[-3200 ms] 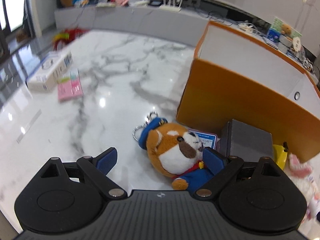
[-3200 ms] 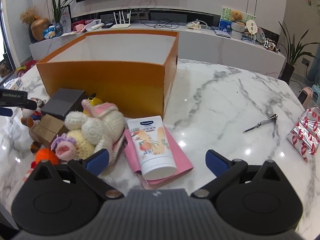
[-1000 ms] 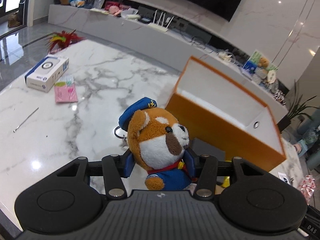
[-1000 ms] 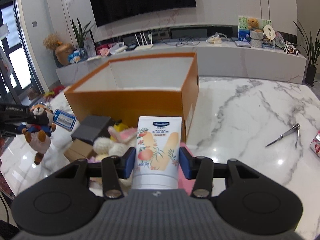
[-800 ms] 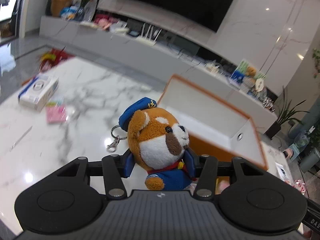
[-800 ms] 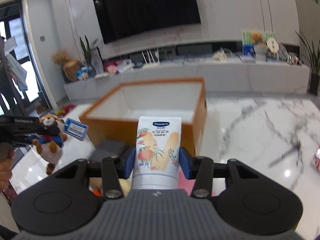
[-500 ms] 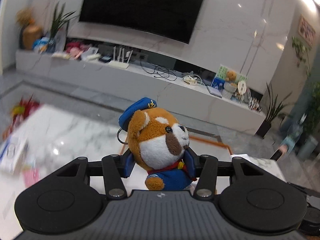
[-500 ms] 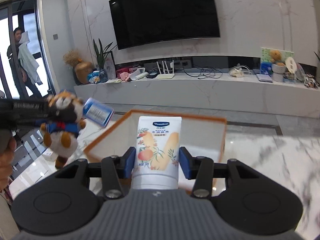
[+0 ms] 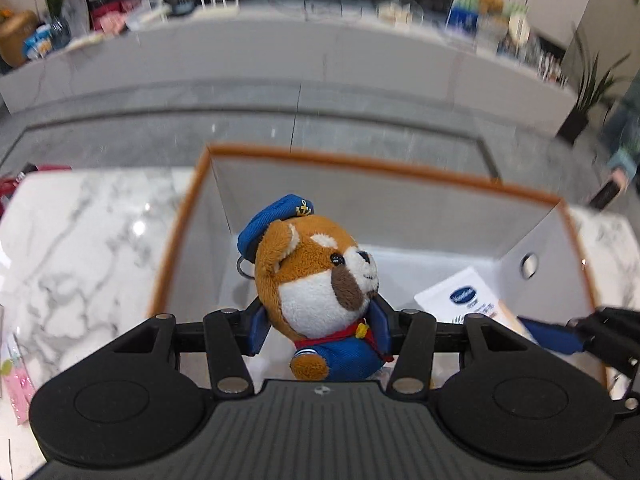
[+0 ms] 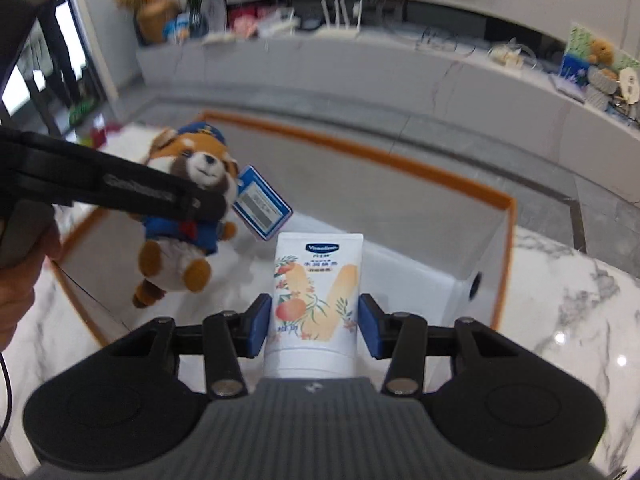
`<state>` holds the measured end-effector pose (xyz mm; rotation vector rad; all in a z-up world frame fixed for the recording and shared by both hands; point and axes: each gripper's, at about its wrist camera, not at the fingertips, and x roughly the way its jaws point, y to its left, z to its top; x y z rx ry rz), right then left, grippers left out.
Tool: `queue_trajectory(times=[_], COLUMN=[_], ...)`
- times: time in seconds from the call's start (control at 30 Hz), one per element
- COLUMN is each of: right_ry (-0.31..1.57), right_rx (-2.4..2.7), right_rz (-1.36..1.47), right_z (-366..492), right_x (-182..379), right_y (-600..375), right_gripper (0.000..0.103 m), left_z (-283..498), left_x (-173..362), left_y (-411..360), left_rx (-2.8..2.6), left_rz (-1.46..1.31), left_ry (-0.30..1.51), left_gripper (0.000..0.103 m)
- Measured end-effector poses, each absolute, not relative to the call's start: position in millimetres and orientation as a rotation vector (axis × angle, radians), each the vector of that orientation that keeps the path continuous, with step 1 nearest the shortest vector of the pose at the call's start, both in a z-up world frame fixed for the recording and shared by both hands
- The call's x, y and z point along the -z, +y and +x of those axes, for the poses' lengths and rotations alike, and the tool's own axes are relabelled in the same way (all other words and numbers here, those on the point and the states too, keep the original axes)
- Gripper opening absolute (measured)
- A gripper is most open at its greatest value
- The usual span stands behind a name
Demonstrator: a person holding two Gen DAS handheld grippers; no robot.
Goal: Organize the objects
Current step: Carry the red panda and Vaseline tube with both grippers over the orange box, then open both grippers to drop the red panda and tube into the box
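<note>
My left gripper [image 9: 319, 330] is shut on a brown plush dog [image 9: 316, 284] in a blue cap and uniform, held above the open orange box [image 9: 360, 168] with white inside. The dog also shows in the right wrist view [image 10: 188, 208], hanging over the box's left side with a blue tag [image 10: 262, 202]. My right gripper [image 10: 314, 330] is shut on a white lotion tube [image 10: 318, 280], held over the box [image 10: 460, 188]. The tube also shows in the left wrist view [image 9: 468, 300], at the box's right end.
The box stands on a white marble table [image 9: 80, 248]. A pink packet [image 9: 18, 384] lies at the table's left edge. A long grey console [image 10: 400, 64] with clutter runs behind. A person [image 10: 48, 12] stands at far left.
Both grippers have tilted down and moved over the open box, each still holding its object. The box's inside now fills both views.
</note>
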<state>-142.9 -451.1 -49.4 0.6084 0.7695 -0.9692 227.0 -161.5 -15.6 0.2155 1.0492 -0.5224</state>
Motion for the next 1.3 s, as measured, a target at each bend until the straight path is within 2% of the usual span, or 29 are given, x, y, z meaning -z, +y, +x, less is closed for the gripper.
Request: queue_trajectory(times=[0.23, 0.53, 1.03, 1.3], right_ry=[0.926, 1.074, 1.185, 1.173], right_rx=[0.930, 0.885, 0.860, 0.863], right_rz=[0.625, 0.694, 0.769, 0.782], right_z=[-124, -113, -106, -109], right_x=[73, 92, 99, 91], right_y=[-473, -482, -504, -506], right_gripper=[0.049, 0.049, 0.050, 0.063], left_z=[231, 241, 246, 248], left_x=[40, 50, 61, 59], left_y=[-177, -179, -184, -184], left_rx=[0.490, 0.495, 0.485, 0.495], left_rz=[0.359, 0.393, 0.477, 0.498], left_ry=[1.074, 1.155, 1.221, 1.257], left_gripper=[0.059, 0.059, 0.063, 0.064])
